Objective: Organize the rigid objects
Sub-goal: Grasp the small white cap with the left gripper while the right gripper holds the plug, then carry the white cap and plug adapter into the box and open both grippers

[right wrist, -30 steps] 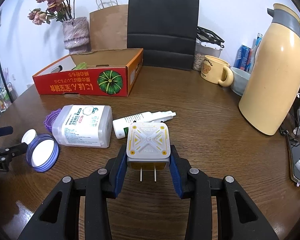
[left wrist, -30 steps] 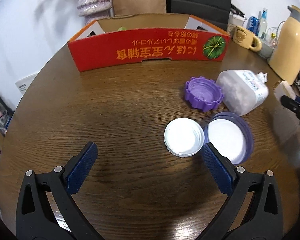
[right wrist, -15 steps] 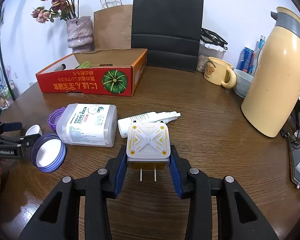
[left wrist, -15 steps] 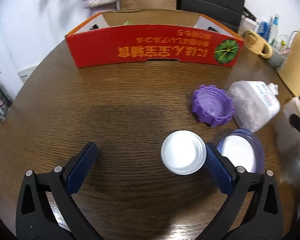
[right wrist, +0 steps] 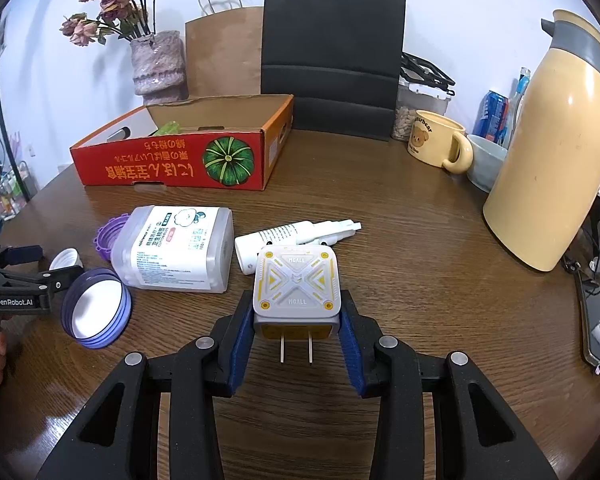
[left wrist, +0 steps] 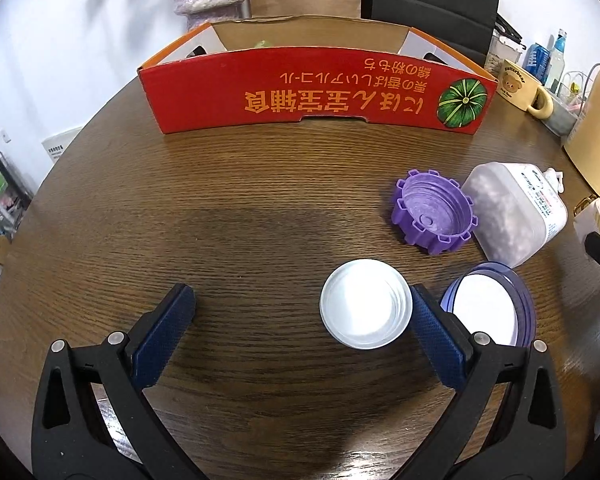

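Left claw (left wrist: 300,308): released, jaws spread wide over the tabletop (left wrist: 228,236), nothing pressed between them; its right pad sits just beside the white cap (left wrist: 366,304), which lies flat inside the gap, hard against that side
Right claw (right wrist: 296,328): clenched on the white-and-yellow charger (right wrist: 296,286); both blue pads press its sides, the two plug prongs pointing back between the fingers, the block clear above the wood
Just past the left claw's right finger: a purple-rimmed lid (left wrist: 488,308), partly hidden behind that finger; beyond it a purple toothed cap (left wrist: 434,216) lies open side up, touching the clear cotton-swab box (left wrist: 516,216) on its side
Ahead of the right claw: a white tube (right wrist: 296,234) lies across the way, just behind the charger; the swab box is to its left
Far ahead of both claws: the red cardboard box (left wrist: 316,96), open-topped, something green inside; tabletop bare between it and the left claw
Right of the right claw: cream thermos (right wrist: 548,168), bear mug (right wrist: 436,144), a pale bowl (right wrist: 486,162) between them
Behind the box: vase (right wrist: 158,64) of dried flowers, brown and black paper bags
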### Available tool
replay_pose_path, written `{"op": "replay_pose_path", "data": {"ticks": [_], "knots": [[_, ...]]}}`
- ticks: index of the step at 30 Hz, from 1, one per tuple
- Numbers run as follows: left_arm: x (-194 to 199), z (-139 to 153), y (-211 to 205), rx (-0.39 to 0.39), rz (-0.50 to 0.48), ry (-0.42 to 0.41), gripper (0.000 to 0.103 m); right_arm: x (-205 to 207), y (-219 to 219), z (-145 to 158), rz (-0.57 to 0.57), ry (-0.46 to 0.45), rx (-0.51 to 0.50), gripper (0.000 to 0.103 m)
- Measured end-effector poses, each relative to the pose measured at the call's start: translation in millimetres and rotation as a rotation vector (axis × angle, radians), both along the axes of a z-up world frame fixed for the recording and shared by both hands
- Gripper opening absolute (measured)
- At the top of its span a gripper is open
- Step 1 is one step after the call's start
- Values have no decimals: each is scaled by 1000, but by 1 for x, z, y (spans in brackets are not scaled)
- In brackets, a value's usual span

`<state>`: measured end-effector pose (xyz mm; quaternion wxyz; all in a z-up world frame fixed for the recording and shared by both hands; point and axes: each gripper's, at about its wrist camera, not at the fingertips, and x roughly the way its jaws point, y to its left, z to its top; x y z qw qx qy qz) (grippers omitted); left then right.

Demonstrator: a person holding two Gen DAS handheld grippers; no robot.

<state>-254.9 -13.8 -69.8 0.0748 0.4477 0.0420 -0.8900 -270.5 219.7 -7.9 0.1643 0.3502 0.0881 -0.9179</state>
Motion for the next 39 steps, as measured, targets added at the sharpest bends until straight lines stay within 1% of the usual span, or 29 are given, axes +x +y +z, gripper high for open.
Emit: {"op": "replay_pose_path", "data": {"ticks": [9, 11, 13, 14, 15, 16, 20, 24, 31, 39], "knots": [[-1, 0, 1, 0, 0, 1, 103, -1, 1, 0, -10, -2, 3, 43], [0, 2, 2, -1, -6, 13, 93, -1, 1, 0, -12, -1, 3, 43], [1, 6, 5, -5, -17, 33, 71, 0, 0, 0, -13, -1, 0, 43], [2, 7, 6, -5, -23, 39, 66, 0, 0, 0, -13, -1, 0, 43], [2, 8, 7, -5, -28, 47, 54, 0, -1, 0, -13, 0, 1, 43], [3, 9, 7, -3, -30, 53, 39, 0, -1, 0, -13, 0, 1, 43], [3, 11, 7, 24, -51, 69, 37, 2, -3, 0, -13, 3, 2, 43], [7, 17, 11, 8, -65, 102, 37, 4, -5, 1, -13, 8, 2, 43], [16, 28, 8, 5, -62, 158, 37, 12, -14, 2, -7, 19, -13, 43], [29, 52, 3, 10, -66, 235, 37, 24, -35, 12, 25, 56, -40, 43]]}}
